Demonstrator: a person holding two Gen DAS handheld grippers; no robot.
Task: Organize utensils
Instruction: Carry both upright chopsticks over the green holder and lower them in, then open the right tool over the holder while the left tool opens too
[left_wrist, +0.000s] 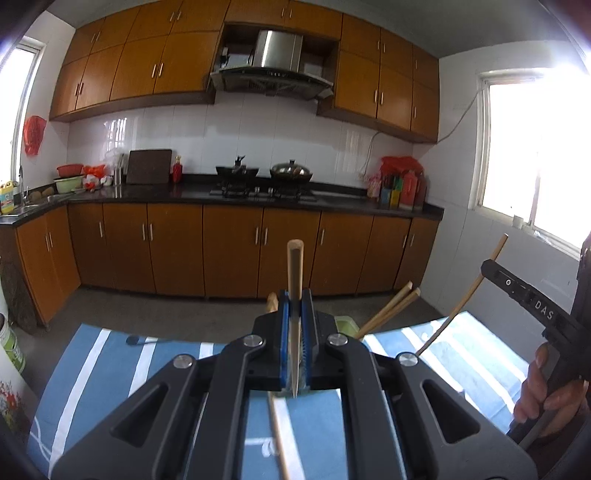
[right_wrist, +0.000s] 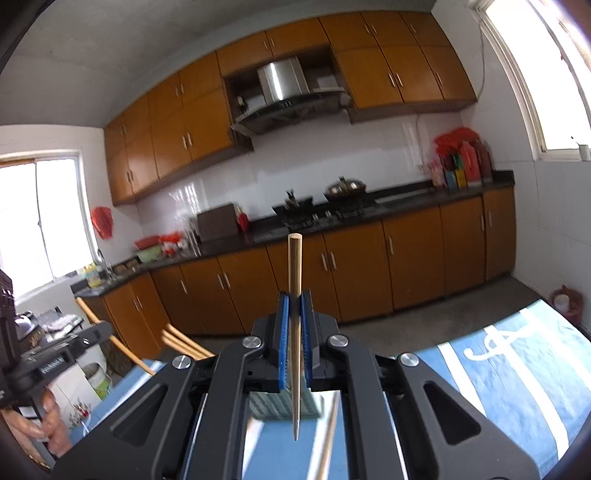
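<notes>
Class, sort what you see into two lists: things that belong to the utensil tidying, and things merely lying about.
Belongs to the job:
left tool
its chopstick
right tool
its chopstick
loose chopsticks

Lying about:
wok
cutting board
red basin

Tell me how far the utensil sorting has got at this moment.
Done: two chopsticks already stand in the green holder. In hand: the left gripper and the right gripper each clamp one chopstick. Left: a chopstick and a spoon lie on the blue cloth.
</notes>
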